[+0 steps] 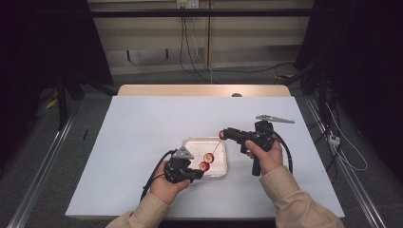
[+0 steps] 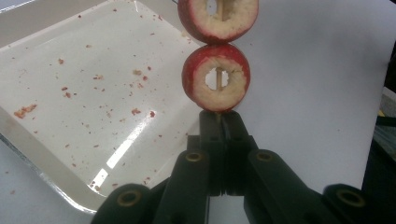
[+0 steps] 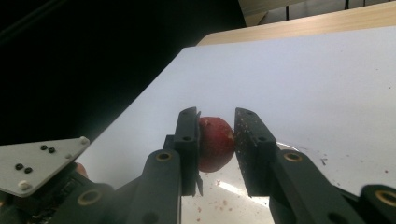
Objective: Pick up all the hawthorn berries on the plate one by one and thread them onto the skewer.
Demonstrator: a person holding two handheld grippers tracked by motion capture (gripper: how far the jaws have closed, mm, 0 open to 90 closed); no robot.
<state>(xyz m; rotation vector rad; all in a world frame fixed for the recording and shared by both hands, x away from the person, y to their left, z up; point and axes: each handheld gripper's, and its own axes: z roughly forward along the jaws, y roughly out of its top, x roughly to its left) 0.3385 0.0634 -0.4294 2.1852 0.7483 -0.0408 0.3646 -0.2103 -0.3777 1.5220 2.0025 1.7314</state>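
Observation:
A thin wooden skewer (image 1: pixel 216 148) slants up over a clear shallow tray (image 1: pixel 194 148). My left gripper (image 1: pixel 198 171) is shut on the skewer's lower end (image 2: pixel 218 117), just below two red cored fruit rings: the lower ring (image 2: pixel 216 79) (image 1: pixel 205 166) and the upper ring (image 2: pixel 217 18) (image 1: pixel 209 157). The stick passes through both holes. My right gripper (image 1: pixel 223 134) is shut on a third red fruit piece (image 3: pixel 215 143) at the skewer's top end. That piece sits between the jaws of the right gripper (image 3: pixel 217 140), above the tray (image 3: pixel 233 198).
The tray (image 2: pixel 70 93) is speckled with red crumbs and lies at the middle of a white table sheet (image 1: pixel 142 123). A wooden table edge (image 1: pixel 190 90) runs along the far side. The left gripper's grey plate (image 3: pixel 37 163) sits low left in the right gripper view.

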